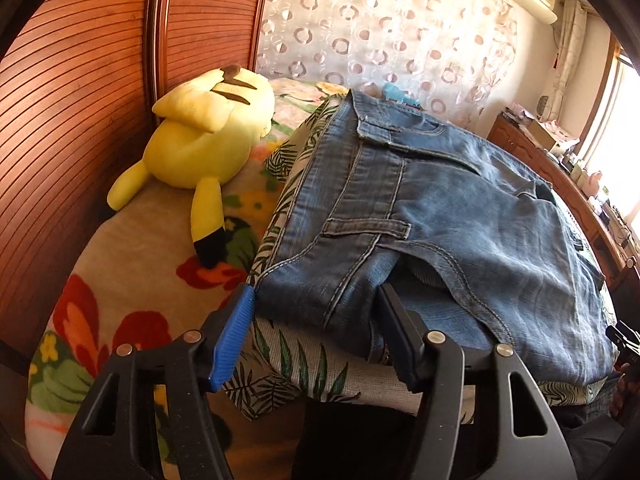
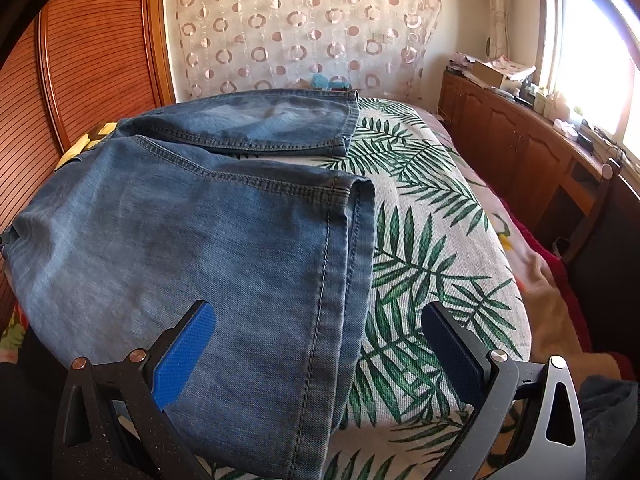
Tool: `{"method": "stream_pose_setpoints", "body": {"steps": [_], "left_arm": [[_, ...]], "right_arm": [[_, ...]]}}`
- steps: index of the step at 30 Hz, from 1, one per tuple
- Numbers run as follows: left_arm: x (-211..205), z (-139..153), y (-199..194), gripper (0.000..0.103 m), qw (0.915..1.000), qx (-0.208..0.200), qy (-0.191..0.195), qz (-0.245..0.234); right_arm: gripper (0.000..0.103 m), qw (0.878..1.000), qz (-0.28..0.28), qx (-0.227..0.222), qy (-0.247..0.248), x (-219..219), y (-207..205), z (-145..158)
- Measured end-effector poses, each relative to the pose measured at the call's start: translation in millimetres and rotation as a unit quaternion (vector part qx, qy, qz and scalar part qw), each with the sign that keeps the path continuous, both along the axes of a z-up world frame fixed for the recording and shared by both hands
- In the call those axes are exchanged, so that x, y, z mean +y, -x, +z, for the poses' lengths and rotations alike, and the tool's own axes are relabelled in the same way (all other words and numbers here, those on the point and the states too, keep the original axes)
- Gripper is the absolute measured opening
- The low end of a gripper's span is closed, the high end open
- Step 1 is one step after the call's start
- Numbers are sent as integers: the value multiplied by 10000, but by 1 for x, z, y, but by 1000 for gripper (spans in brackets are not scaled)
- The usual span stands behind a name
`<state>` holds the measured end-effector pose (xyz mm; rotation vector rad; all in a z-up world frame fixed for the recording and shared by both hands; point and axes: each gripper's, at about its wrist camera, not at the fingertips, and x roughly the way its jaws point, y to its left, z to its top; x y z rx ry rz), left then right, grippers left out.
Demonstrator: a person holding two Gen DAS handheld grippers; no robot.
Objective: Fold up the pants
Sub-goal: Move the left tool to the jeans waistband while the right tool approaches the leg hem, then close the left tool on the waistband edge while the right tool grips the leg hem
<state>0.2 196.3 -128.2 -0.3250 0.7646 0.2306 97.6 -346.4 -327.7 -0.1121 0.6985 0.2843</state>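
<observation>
You are hovering your wide-open left gripper (image 1: 316, 320) around the jeans (image 1: 440, 208) waistband corner and your wide-open right gripper (image 2: 320, 332) over a leg hem, so be closing squarely on both layers.

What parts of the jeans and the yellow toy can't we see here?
- Yellow plush toy: left wrist view shows only its back, so its face is hidden.
- Jeans: the left gripper fingers cover part of the waist corner; the legs run out of frame.
- Jeans in the right wrist view: the waist is cut off at the left edge.
- Things on the wooden cabinet: too small and washed out by window glare.
</observation>
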Motion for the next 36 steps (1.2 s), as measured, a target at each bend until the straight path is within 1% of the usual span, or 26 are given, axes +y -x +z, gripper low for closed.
{"method": "stream_pose_setpoints", "body": {"steps": [4, 7, 9, 13, 15, 19, 22, 23, 26, 28, 31, 32, 34, 35, 36], "left_arm": [[3, -4, -3, 67, 9999, 68, -4, 87], [7, -12, -6, 67, 9996, 146, 206, 98], [8, -12, -4, 66, 9996, 103, 242, 103], [4, -10, -2, 62, 9998, 71, 103, 120], [5, -9, 0, 57, 9998, 46, 75, 166], [7, -9, 1, 56, 9998, 3, 113, 168], [2, -6, 0, 56, 9998, -3, -40, 190], [-1, -4, 1, 56, 9997, -24, -149, 188], [-8, 3, 2, 57, 9987, -72, -456, 231], [-10, 7, 2, 57, 9982, -136, -552, 213], [-13, 15, 5, 56, 9970, -329, -672, 188], [-13, 15, 4, 55, 9971, -330, -678, 143], [-11, 14, 3, 46, 9977, -364, -569, 59], [-11, 14, 2, 45, 9979, -389, -519, 40], [-11, 13, 1, 40, 9980, -413, -472, 25]], "right_arm": [[100, 9999, -1, 105, -13, -5, 12, 1], [96, 9998, 60, 195, -15, -6, 18, 1], [95, 9997, 84, 208, 24, -5, 19, 4], [94, 9996, 164, 220, 38, -12, 27, 6], [94, 9995, 187, 239, 43, -16, 34, 8], [92, 9994, 210, 264, 49, -20, 39, 8], [92, 9993, 228, 276, 65, -25, 47, 8], [91, 9993, 226, 282, 62, -25, 39, 8], [91, 9993, 221, 284, 54, -25, 42, 9], [91, 9994, 216, 277, 53, -26, 45, 10], [91, 9994, 212, 263, 56, -21, 35, 7], [91, 9994, 209, 264, 56, -22, 36, 7], [91, 9994, 208, 264, 61, -20, 35, 9], [91, 9994, 207, 267, 62, -19, 34, 9], [91, 9994, 217, 265, 61, -21, 37, 10]]}}
